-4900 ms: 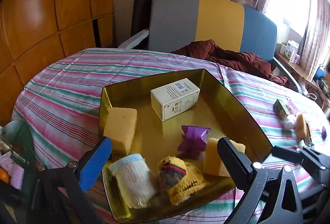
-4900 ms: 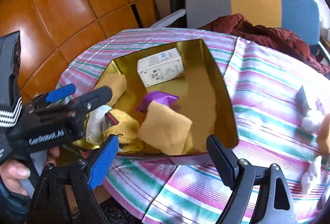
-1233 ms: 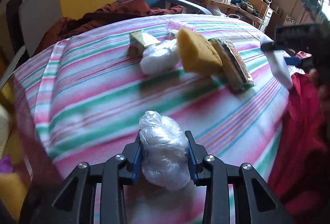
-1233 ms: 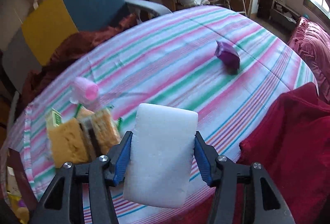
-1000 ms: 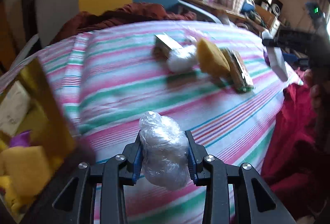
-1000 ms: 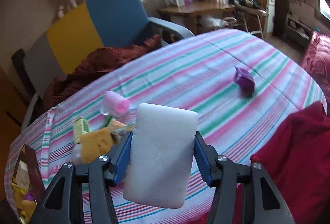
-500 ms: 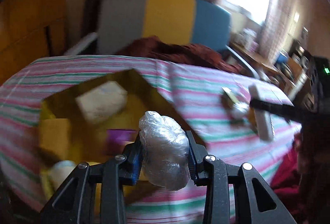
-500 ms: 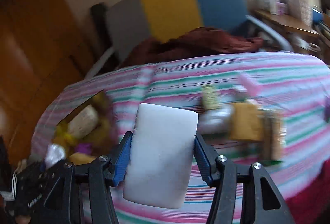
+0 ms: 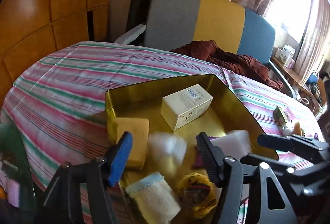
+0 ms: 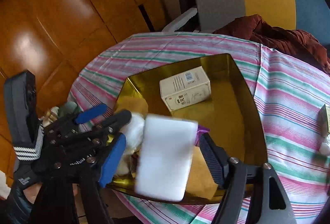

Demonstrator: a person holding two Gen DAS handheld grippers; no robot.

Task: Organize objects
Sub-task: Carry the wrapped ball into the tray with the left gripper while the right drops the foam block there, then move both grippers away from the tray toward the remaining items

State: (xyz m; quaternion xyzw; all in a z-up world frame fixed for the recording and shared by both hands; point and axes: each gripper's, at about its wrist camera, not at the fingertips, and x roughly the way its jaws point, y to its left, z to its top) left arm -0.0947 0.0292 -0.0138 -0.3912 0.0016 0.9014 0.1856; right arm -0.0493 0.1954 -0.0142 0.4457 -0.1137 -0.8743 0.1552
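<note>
Both grippers hang over the gold tray (image 9: 156, 83) on the striped table. My left gripper (image 9: 165, 155) has its jaws opening. A clear plastic wad (image 9: 167, 147), blurred, drops between them, free of the pads, toward the tray floor. In the right wrist view my right gripper (image 10: 163, 159) is also opening, and the white sponge block (image 10: 167, 158) sits loose and blurred between its pads. The left gripper (image 10: 117, 111) shows beside it with the plastic wad (image 10: 134, 129). The tray holds a white box (image 9: 186, 106), a yellow sponge (image 9: 132, 137), a rolled sock (image 9: 156, 199) and a yellow knit piece (image 9: 196, 191).
A small green box and other bits (image 9: 282, 116) lie on the striped cloth far right. A grey, yellow and blue chair (image 9: 218, 23) with a maroon cloth (image 9: 226, 58) stands behind the table. Wooden panels (image 10: 61, 17) line the left side.
Both grippers swung from the table's right side to above the gold tray. Their jaws spread, and the plastic wad and the white sponge came free of the pads.
</note>
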